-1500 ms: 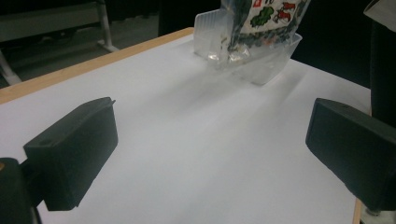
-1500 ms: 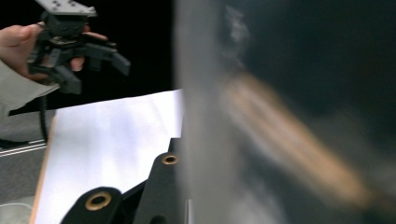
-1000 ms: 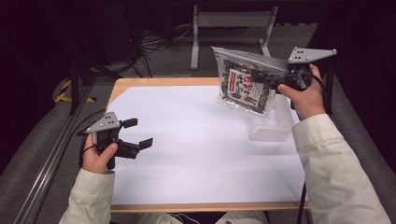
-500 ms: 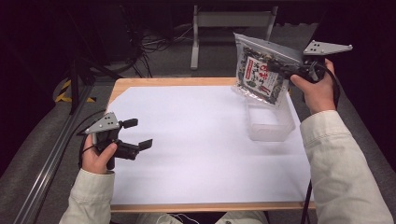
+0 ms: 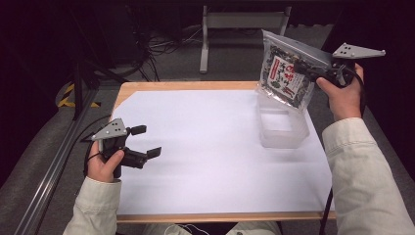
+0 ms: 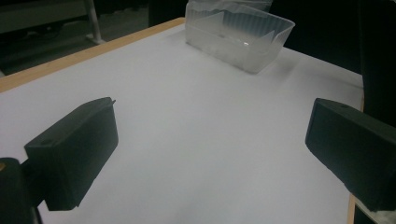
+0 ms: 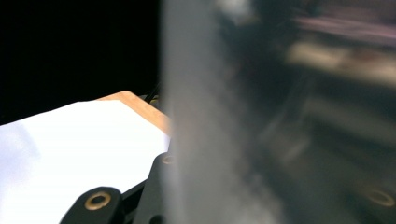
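A white-topped counter (image 5: 205,161) carries a clear plastic tub (image 5: 281,127) near its right edge. Above the tub, the right gripper (image 5: 313,73) has its fingers pinching a snack bag (image 5: 286,73) aloft. The left gripper (image 5: 144,142) hovers low, fingers (image 6: 74,149) spread.

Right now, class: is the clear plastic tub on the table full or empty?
Empty: the tub has a bare bottom, and the snack bag hangs above it.

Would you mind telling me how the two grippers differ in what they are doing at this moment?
The left gripper is open and holds nothing, while the right gripper is shut on a snack bag. The left one sits low over the white table; the right one is raised above the clear plastic container. Both are hand-held and carry a grey three-cornered plate.
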`<state>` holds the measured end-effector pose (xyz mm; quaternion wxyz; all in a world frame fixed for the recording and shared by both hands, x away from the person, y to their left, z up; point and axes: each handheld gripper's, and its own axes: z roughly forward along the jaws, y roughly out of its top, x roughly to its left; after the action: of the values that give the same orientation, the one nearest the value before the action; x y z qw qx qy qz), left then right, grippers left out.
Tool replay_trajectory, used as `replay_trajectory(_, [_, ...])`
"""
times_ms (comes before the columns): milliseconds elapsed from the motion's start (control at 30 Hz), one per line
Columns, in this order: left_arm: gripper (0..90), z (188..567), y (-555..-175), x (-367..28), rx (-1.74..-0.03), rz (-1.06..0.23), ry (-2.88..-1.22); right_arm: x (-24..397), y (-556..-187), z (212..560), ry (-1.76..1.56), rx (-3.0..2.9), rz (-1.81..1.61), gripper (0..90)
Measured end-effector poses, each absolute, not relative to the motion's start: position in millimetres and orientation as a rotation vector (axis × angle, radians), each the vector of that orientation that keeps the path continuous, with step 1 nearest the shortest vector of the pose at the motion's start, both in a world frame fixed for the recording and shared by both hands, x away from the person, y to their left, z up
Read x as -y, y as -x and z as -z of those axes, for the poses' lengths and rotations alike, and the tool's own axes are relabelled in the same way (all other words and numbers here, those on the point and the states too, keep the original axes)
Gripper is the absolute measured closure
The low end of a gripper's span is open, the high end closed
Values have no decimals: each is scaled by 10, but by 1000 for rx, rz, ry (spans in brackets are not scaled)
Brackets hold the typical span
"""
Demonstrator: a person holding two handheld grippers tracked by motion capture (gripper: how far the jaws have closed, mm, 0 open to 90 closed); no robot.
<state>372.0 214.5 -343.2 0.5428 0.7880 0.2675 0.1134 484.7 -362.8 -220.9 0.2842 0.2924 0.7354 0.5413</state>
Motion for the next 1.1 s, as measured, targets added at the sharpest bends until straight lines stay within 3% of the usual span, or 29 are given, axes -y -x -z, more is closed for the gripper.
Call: replay_trajectory(1100, [36,3473,-3741,-2158,-651,-260,-1871,3768,-4838,2601,-1005,-1818,-1414,756])
